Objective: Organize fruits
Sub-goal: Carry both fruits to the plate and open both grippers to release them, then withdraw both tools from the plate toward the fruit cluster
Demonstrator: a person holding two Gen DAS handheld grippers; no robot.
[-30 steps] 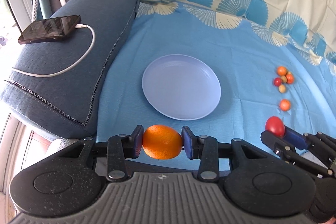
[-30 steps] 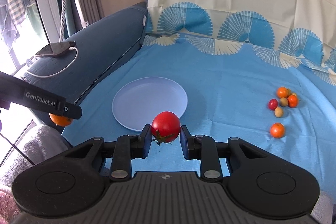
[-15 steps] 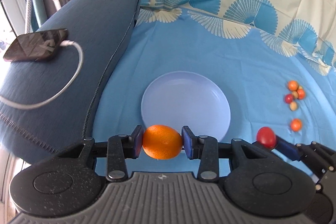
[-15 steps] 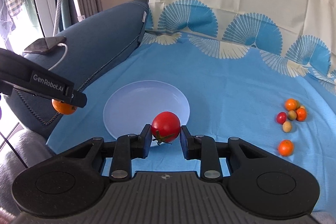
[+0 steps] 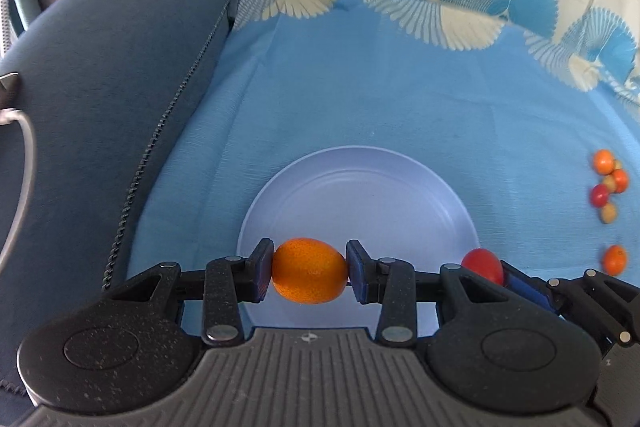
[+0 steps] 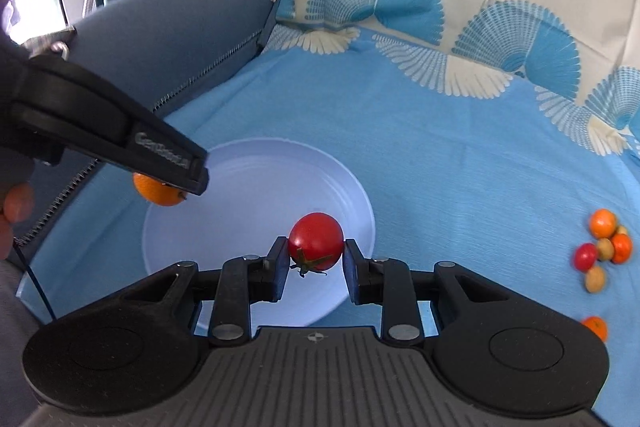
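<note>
Two grippers poised above one pale plate (image 5: 360, 187) on a blue patterned sheet (image 5: 360, 87), dark blue sofa arm (image 5: 100, 67) rising at the left edge. Left gripper (image 5: 310, 271) with fingers (image 5: 262, 269) pinching an orange (image 5: 310, 271) over the plate's near left rim. Right gripper (image 6: 316, 259) alongside, fingers (image 6: 280, 265) clamped on a red tomato (image 6: 316, 241), stem down, over the plate's near side. Seen from the right wrist, left gripper's dark body crossing the plate's left part and hiding most of the orange. Well to the right on the sheet, clear of the plate, a tight cluster of small fruits (image 6: 604, 247), orange, red and tan, touching one another. Just nearer, apart from the cluster, a lone small orange fruit (image 5: 615, 259).
</note>
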